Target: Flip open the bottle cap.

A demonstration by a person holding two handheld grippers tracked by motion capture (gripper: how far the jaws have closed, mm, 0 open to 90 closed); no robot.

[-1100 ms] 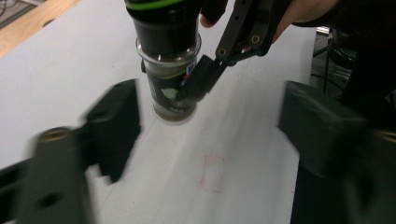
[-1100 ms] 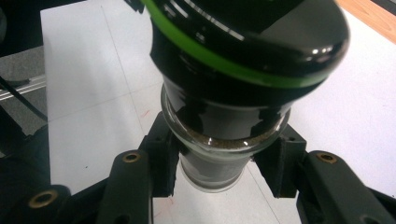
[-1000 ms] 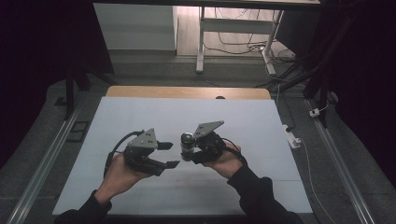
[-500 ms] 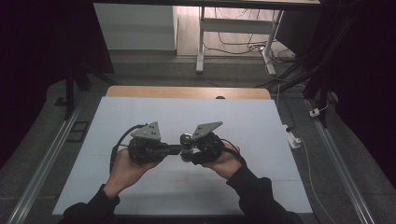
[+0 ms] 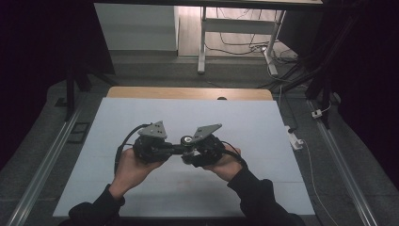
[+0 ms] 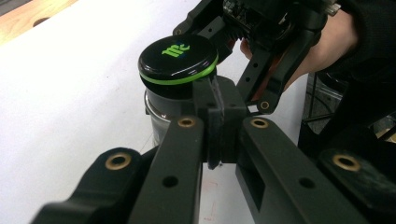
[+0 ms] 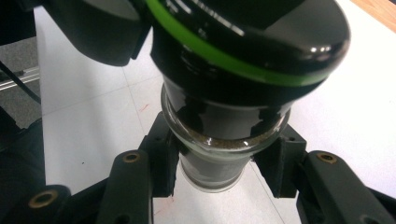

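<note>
Jaws of the right gripper [image 7: 219,179] were clamped on the glass body of a small jar [image 7: 215,154], just under its neck, holding it upright above the table. Glass, pads and the dark ground contents inside showed clearly in the right gripper view.

Beside the jar, the left gripper [image 6: 219,123] had just been closing. A second earlier it was spread wide and apart from the jar; half a second earlier it had come in against it, and now its pads met flat on each other, nothing between them, their tips resting just below the rim of the jar's black lid [image 6: 177,58] with the green band. In the high view the two grippers [image 5: 181,147] joined nose to nose at the jar, a hand [image 5: 129,167] behind each.

By my judgement the left gripper missed or only nudged the lid instead of gripping it, so the cap was still on and the opening step was not yet done; a wider, higher bite on the lid would be needed.

Under the jar lay a pale blue-white mat [image 5: 141,122], bare, over a wooden tabletop [image 5: 188,92] whose far edge showed beyond it. Past that edge the room was dim: grey floor, white desk legs [image 5: 202,42] and loose cables [image 5: 244,44].
</note>
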